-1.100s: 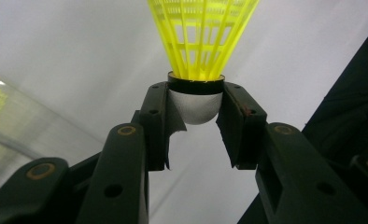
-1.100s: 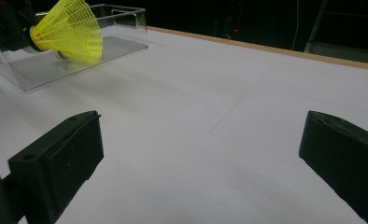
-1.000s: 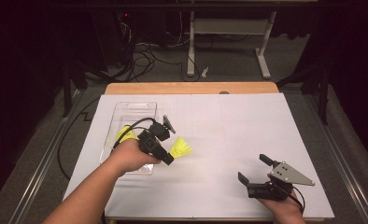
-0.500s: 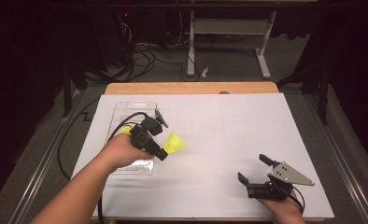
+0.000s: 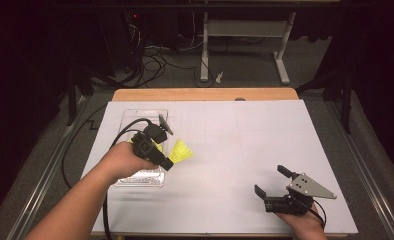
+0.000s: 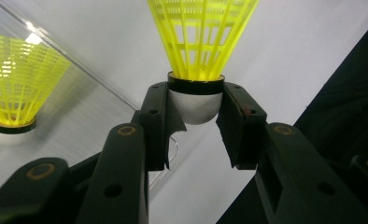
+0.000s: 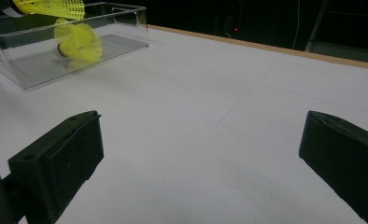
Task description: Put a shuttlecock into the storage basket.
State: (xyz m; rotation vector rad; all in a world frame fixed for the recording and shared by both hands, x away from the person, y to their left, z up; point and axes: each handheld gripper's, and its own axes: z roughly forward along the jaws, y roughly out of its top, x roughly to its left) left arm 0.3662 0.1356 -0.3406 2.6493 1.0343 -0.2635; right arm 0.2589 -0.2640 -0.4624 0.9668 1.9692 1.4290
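The white table top [image 5: 245, 145] was bright under light from above, while the floor and the room behind it were very dark, so the high view looked a bit soft and grainy. In the left gripper view the yellow shuttlecock [image 6: 201, 37] glowed and looked sharp, but the black jaws close to the camera were fuzzy, and a small white glare shone on the edge of the clear box [image 6: 32, 38]. In the right gripper view the near jaws were blurry and dark, the clear box [image 7: 126, 21] far off looked soft, and the table showed only faint shadows.
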